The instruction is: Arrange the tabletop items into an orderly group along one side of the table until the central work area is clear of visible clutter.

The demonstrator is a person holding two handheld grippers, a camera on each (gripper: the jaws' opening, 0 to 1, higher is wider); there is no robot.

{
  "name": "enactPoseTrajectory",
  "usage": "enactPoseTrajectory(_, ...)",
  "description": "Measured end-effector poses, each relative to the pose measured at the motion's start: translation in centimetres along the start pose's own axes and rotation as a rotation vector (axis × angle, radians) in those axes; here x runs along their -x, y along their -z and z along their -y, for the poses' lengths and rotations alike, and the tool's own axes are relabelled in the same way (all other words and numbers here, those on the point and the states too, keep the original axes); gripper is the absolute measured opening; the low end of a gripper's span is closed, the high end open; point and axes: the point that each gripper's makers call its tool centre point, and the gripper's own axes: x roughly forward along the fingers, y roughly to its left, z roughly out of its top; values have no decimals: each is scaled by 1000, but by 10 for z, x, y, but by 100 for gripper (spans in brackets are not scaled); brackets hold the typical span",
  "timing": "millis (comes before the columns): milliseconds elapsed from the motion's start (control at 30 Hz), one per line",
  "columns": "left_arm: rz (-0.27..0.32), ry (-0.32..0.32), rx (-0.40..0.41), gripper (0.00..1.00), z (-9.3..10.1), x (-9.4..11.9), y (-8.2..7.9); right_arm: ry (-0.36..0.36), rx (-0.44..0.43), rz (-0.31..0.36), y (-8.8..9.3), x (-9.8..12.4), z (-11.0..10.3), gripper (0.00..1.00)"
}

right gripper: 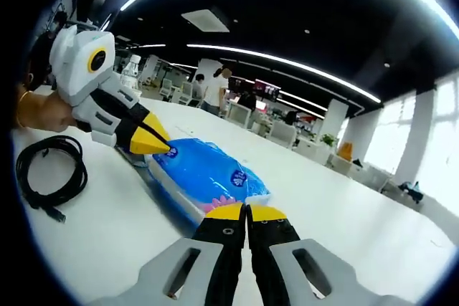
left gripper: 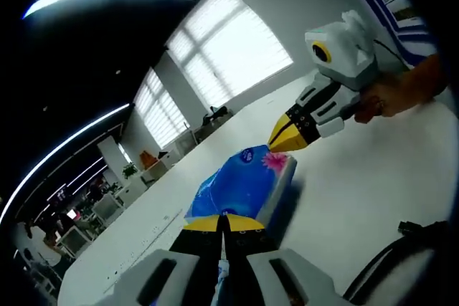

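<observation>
Left gripper view first: own left hand-held gripper [left gripper: 222,221] poking up from the bottom, yellow-tipped jaws pressed together right at the near end of a blue tissue pack [left gripper: 240,185], looks clenched on the wrapper edge but can't really tell if it's got any plastic between the tips. Pack lying flat on the white worktop [left gripper: 373,177], pink flower print at its far corner. At that far end, the right hand-held gripper [left gripper: 283,137] coming in from the right, tips closed and touching the pack's corner, held by a person's hand [left gripper: 391,94]. Black cable [left gripper: 391,256] curling along the lower right of the worktop, just beside the pack but apart from it. Big bright windows with blinds [left gripper: 229,51] behind, open office desks further back on the left. Right gripper view next: same setup from the other end. Own right hand-held gripper [right gripper: 246,211] rising from the bottom, jaws squeezed shut right against the pack's [right gripper: 204,170] pink-flowered end, again can't say for sure whether wrapper is pinched. Left hand-held gripper [right gripper: 152,141] at the far end, tips closed on that edge of the pack, hand [right gripper: 43,112] behind it. Coiled black cable [right gripper: 50,170] on the worktop [right gripper: 344,206] off to the left, near the pack, not touching. Office with ceiling light strips and a few people standing in the background.
</observation>
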Motion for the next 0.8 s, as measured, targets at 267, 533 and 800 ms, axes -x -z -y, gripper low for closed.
enactPoseTrajectory(267,-21,25,25,2,2,1,4,-18,-28,-28,5,0,-2,0)
enactPoseTrajectory(533,-63,18,134,13,-1,5,15,-32,-72,-58,12,2,-4,1)
enactPoseTrajectory(800,-64,18,169,14,-3,9,14,-25,-108,-40,9,5,-3,5)
